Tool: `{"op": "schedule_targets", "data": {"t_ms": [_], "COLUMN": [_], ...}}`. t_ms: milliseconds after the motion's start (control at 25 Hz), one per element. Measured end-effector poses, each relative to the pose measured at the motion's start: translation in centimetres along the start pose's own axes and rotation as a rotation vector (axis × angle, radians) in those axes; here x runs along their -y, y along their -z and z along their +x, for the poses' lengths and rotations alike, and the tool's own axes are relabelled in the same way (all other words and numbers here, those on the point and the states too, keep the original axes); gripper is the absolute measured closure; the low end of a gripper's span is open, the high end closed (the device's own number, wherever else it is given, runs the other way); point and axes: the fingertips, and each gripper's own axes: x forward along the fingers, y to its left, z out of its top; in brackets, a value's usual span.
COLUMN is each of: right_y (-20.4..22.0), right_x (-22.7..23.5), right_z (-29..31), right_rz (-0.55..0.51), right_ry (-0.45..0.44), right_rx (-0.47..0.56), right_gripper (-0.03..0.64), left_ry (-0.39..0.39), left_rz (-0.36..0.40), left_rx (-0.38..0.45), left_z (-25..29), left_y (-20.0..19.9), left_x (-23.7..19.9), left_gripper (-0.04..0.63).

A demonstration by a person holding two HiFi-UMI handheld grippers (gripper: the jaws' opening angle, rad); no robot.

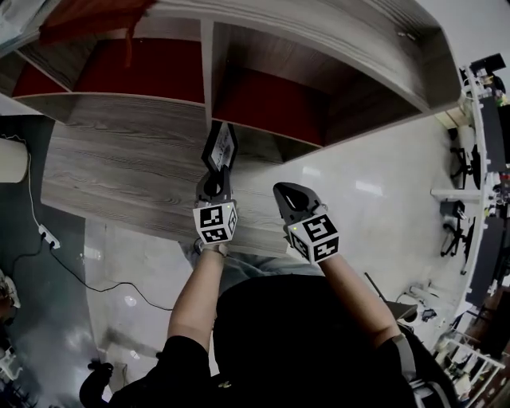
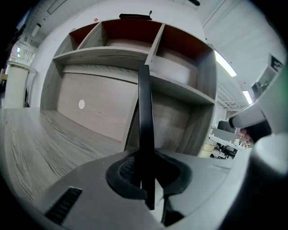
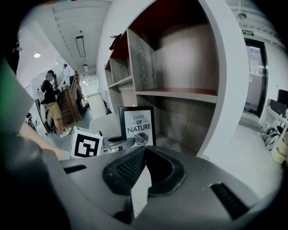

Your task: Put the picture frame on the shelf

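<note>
Head view, left to right: a white cable runs down to a power strip on the dark floor beside the shelf unit; the unit's broad grey-wood ledge lies below two compartments with red back panels, split by an upright divider.

Left gripper – its claw is clamped on the picture frame, which stands upright above the ledge, in front of the divider; whether the frame's lower edge touches the wood cannot be told. In the left gripper view the frame appears edge-on as a thin black bar, and both dark pads of the left gripper press against its sides. The marker cube sits at the wrist end.

Right gripper – just beside the left one, apart from the frame, over the ledge's front edge; the pale floor lies to its right. In its own view the right gripper has its jaw tips together with nothing between them; beyond them the frame faces the camera, its white print reading "LOVE OF NATURE", with the left gripper's cube at its lower left. A person stands in the far background.
</note>
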Motion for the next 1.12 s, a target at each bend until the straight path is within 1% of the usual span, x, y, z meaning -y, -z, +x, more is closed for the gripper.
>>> {"op": "schedule_targets", "data": {"t_ms": [80,240,480,920,1120], "right_y": [0.5,1.6,2.7,4.3,4.9], "right_x": [0.4,1.3,2.4,3.6,3.3], "right_z": [-0.2,-0.7,-1.7,-3.8,-4.0], "right_rz": [0.009,0.036,0.069,0.088,0.085], "right_ry": [0.006,0.022,0.059,0.113,0.111], "right_rx": [-0.012,-0.023,-0.038,-0.056,-0.065], "right_gripper": [0.62,0.62,0.62,0.62,0.62], "left_ry": [-0.023,-0.046,-0.07,-0.06,-0.053], "left_rz": [0.008,0.014,0.025,0.064,0.077], "left_rx": [0.01,0.036,0.02,-0.014,-0.016], "left_z": [0.9,2.6,5.3,9.1,10.1], "left_y": [0.4,0.7,1.5,1.5,1.2], "left_x": [-0.4,-0.7,-0.8,-1.6,-1.5], "left_gripper": [0.558,0.558,0.558,0.558,0.558]}}
